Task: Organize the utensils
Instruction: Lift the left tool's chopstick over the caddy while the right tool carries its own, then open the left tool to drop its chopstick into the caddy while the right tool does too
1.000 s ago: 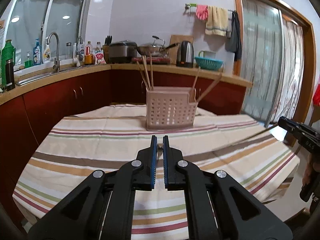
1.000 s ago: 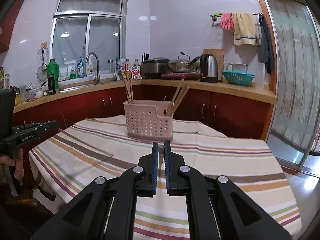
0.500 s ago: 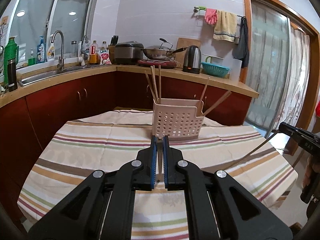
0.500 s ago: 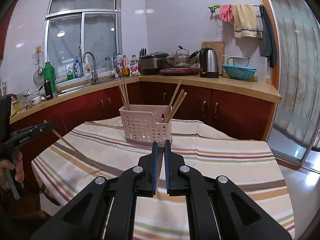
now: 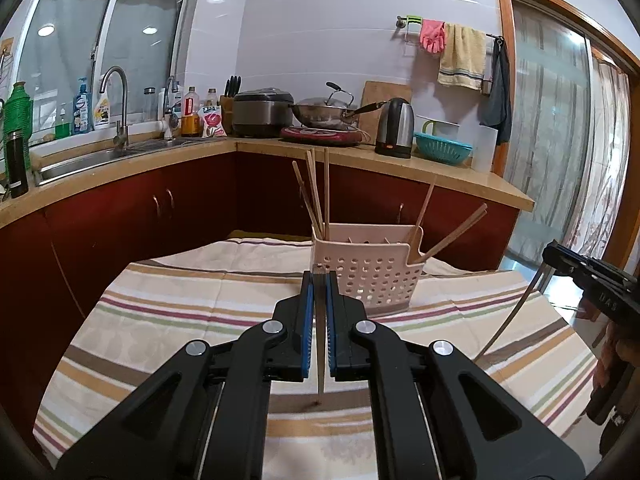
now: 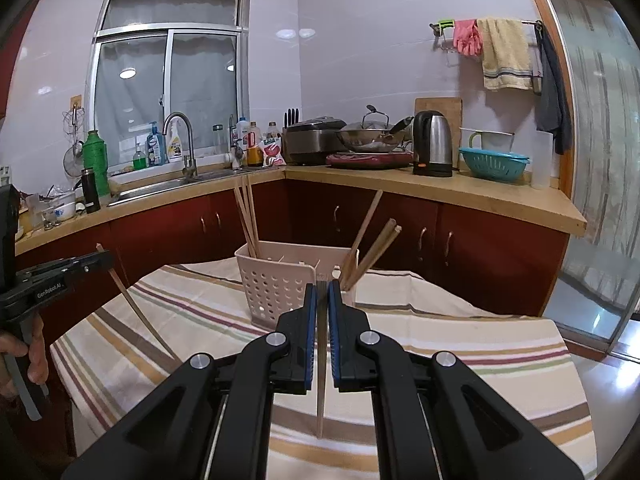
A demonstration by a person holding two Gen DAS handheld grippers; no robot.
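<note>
A pale pink perforated utensil basket (image 5: 372, 280) stands on the striped tablecloth (image 5: 160, 312), with wooden chopsticks (image 5: 316, 196) upright at its left end and more (image 5: 456, 232) leaning out at its right end. My left gripper (image 5: 319, 278) is shut on a single chopstick (image 5: 320, 364), which hangs down between the blue pads just short of the basket. My right gripper (image 6: 322, 290) is shut on another chopstick (image 6: 320, 400), close in front of the basket (image 6: 280, 284). Each view shows the other gripper at its edge: the right one (image 5: 560, 258), the left one (image 6: 106, 258).
Behind the table runs a red-cabinet counter (image 5: 460, 176) with a sink (image 5: 100, 156), bottles, a wok, a kettle (image 5: 394, 128) and a teal colander. A glass door (image 5: 552, 140) is to the right. A hand (image 6: 24, 356) holds the left gripper's handle.
Both grippers rose off the cloth and came nearer the basket, each still shut on its chopstick. The chopsticks now hang steeply, their tips clear of the table.
</note>
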